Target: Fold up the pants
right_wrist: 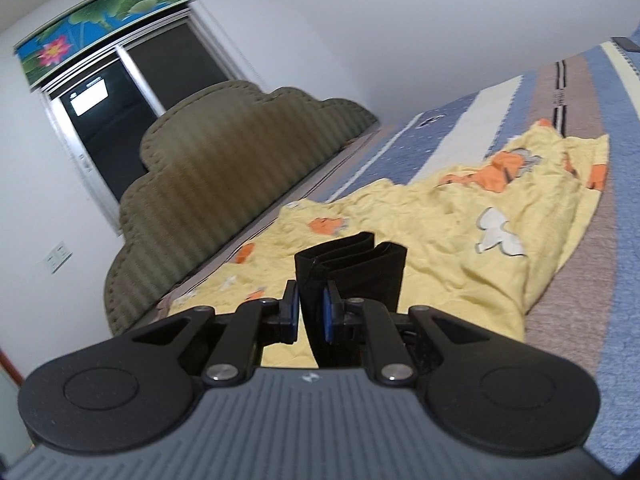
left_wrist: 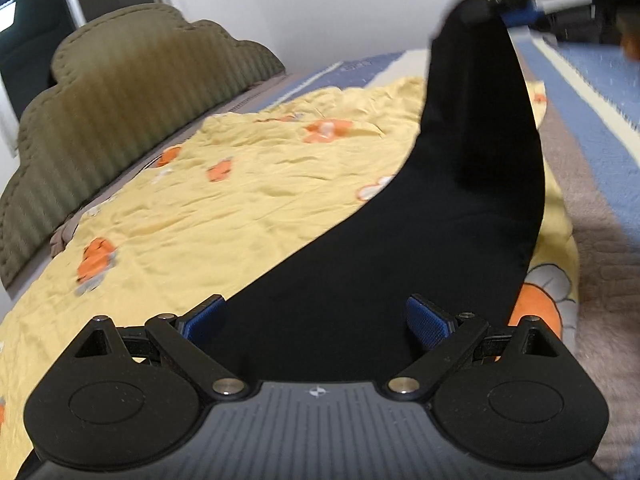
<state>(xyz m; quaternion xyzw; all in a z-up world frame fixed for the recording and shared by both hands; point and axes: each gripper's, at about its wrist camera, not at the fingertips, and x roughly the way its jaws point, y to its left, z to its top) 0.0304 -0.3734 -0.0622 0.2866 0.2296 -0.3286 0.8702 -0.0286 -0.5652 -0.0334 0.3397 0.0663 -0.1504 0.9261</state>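
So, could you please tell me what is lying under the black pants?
The black pants lie over a yellow cartoon-print sheet, itself on a striped blanket. How the sheet looks directly beneath them is covered by the fabric.

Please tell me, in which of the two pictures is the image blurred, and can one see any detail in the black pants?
Left wrist view: motion blur smears the right gripper and the yellow quilt; the black pants are a flat, featureless silhouette. Right wrist view: sharper; the pants' folded layers show between the fingers, though the fisheye bends the headboard.
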